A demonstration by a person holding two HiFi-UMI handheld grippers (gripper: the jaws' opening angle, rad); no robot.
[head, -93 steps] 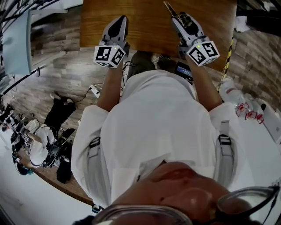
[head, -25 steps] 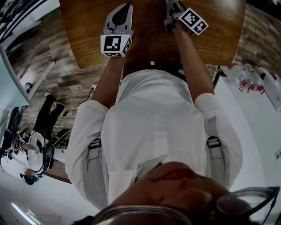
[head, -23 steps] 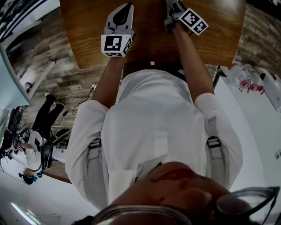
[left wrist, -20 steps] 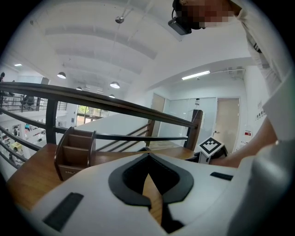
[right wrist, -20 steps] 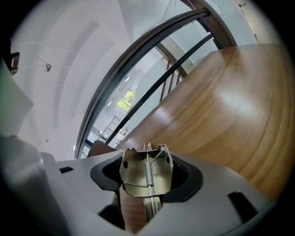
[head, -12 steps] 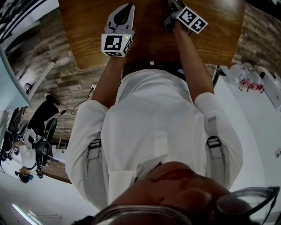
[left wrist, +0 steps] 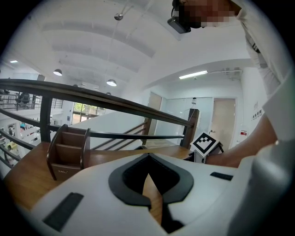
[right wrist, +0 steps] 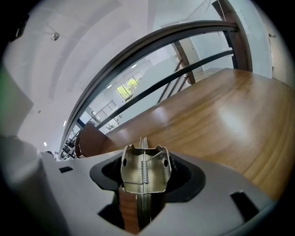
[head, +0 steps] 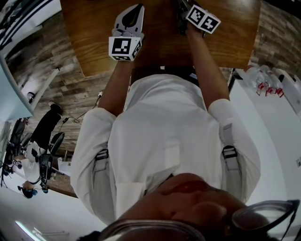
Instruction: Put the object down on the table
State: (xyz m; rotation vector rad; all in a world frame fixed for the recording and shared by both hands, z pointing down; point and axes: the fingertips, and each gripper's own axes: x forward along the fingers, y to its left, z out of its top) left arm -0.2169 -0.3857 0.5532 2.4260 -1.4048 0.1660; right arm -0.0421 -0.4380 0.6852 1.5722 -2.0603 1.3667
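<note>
One metal spring clip (right wrist: 145, 173), folded sheet steel with one coil spring, clamped in the right gripper (head: 182, 7) above the glossy wooden table (right wrist: 221, 115). Left gripper (left wrist: 147, 184): jaws together, empty, over the table. One stepped wooden organiser (left wrist: 69, 152) on the table.

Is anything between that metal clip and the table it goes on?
Nothing visible. The right hand-held gripper is shut on the metal clip, with bare wooden table ahead of it; the wooden organizer stands well off to one side.
</note>
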